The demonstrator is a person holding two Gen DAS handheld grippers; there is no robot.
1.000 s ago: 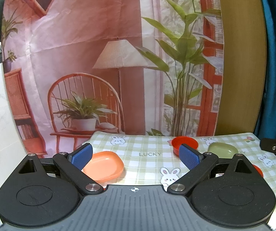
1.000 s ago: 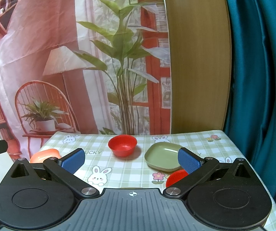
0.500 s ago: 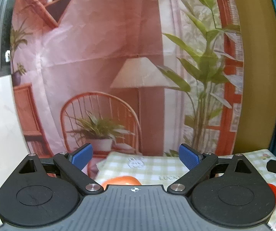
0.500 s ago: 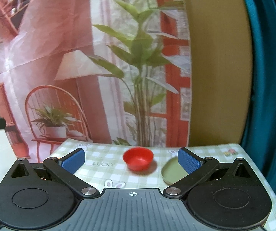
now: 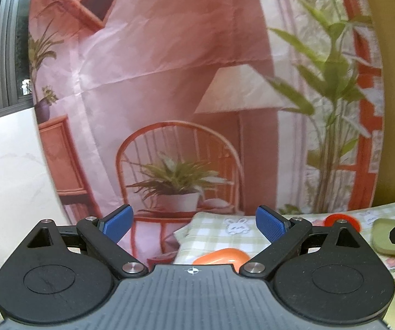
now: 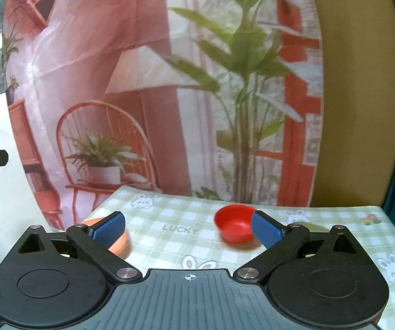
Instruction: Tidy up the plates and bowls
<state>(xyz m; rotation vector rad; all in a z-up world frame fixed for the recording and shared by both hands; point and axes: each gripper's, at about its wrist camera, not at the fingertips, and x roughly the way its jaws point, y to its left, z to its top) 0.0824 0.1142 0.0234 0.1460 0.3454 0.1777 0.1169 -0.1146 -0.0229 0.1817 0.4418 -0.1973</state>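
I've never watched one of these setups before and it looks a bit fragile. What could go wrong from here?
Two things, as a guess. The orange plate lies near the left edge of the checked tablecloth, so a nudge from the open left tool might push it off. The red bowl sits right beside a pad of the open right tool, which could knock it. Both views are motion-blurred, so aiming may be off.

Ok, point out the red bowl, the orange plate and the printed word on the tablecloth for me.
red bowl (image 6: 234,227): right wrist view, on its inner hollow.
orange plate (image 5: 221,256): left wrist view, on its visible top rim.
printed word (image 6: 180,229): right wrist view, on the middle letters of LUCKY.
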